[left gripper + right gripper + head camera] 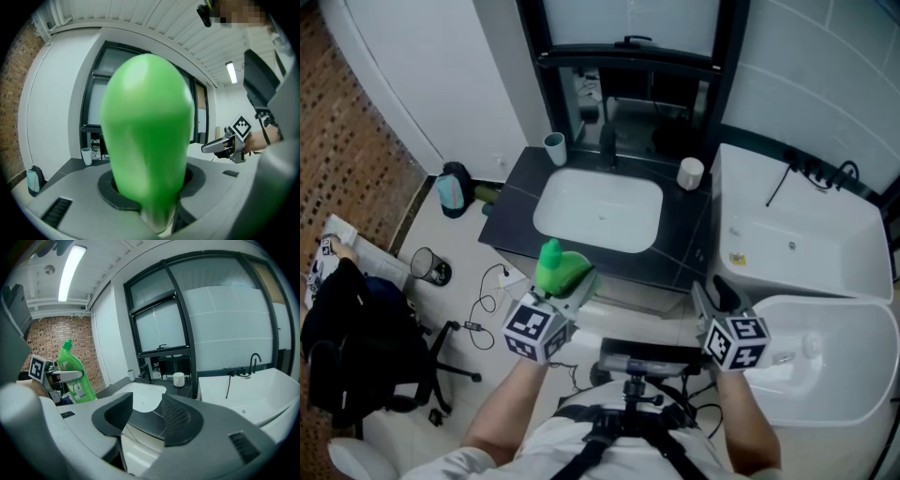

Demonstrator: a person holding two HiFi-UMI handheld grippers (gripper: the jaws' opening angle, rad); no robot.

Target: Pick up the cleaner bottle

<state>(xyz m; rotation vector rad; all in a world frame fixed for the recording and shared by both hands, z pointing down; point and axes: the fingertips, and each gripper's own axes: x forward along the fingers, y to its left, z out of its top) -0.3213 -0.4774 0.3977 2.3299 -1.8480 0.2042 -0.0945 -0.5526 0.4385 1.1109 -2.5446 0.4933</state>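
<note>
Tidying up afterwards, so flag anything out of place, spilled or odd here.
Nothing looks spilled or broken. The oddities are on the floor left of the vanity: a loose cable sprawls across the tiles, and an office chair draped with dark clothing stands in a bathroom. The green cleaner bottle is clamped in the left gripper, off the counter.

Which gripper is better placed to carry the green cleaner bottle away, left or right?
Left. The left gripper holds the cleaner bottle between its jaws; the right gripper is empty, its jaws apart, away from the bottle.
</note>
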